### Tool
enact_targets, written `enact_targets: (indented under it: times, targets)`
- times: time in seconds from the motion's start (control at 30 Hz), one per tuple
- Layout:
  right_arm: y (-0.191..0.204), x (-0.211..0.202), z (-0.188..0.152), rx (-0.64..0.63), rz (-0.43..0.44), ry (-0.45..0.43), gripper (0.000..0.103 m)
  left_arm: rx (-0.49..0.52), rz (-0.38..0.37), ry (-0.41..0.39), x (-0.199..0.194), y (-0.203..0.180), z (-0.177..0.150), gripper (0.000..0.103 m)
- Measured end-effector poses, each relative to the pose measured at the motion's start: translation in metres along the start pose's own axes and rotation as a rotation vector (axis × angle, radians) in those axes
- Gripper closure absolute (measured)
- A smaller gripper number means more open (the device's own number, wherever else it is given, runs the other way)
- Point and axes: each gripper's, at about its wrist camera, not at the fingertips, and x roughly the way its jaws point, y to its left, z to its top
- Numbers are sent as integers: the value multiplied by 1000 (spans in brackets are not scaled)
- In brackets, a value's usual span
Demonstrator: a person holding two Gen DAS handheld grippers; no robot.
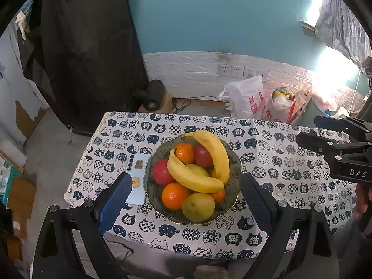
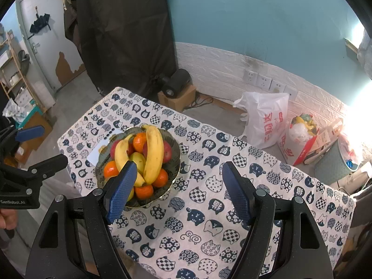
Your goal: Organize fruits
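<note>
While both my grippers hang above the table, the bowl (image 1: 234, 162) of fruit sits on the cloth (image 2: 209, 220). My left gripper (image 1: 186, 200) gapes around the bowl, holding nothing. My right gripper (image 2: 179, 190) stands open and empty, just right of the bowl.

The left hand-held gripper (image 1: 186, 205) fills the lower frame, tilted downward, jaws wide apart and empty; the right hand-held gripper (image 2: 179, 190) likewise, jaws parted, gripping nothing.
</note>
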Motion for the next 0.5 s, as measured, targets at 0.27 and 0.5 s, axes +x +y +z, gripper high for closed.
enact_targets:
  times: [0.27, 0.5]
  targets:
    - [0, 0, 0, 0, 1, 1, 28, 0, 1, 3, 1, 1, 0, 8]
    - [0, 0, 1, 0, 0, 1, 28, -2, 6, 4, 2, 2, 0, 8]
